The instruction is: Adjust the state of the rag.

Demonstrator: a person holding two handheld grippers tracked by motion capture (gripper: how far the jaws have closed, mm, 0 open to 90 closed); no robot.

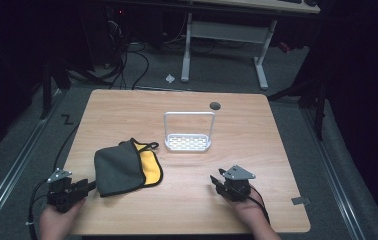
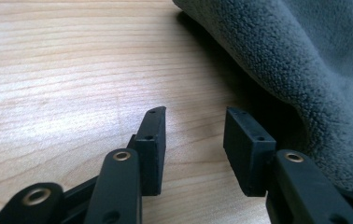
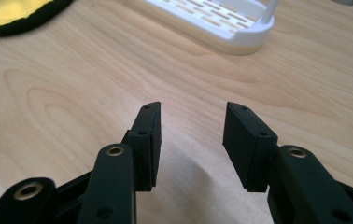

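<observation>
A folded grey cloth (image 1: 118, 169) with a yellow, black-edged underside (image 1: 150, 167) lies on the left part of the wooden table (image 1: 237, 200). My left gripper (image 1: 88, 186) rests at the table's front left, open, its jaws just short of the cloth's near corner; in the left gripper view (image 2: 194, 126) the grey fleece (image 2: 305, 60) sits right beside the right jaw, nothing between the jaws. My right gripper (image 1: 216, 182) stands open at the front right over bare wood (image 3: 193, 119). A white rack with a tall handle (image 1: 188, 142) stands at the table's middle.
A small dark round disc (image 1: 215, 105) lies near the table's far edge. Beyond the table stand a white-legged desk (image 1: 262, 60) and cables on the grey floor. A small grey tab (image 1: 300, 201) lies on the floor by the right front corner.
</observation>
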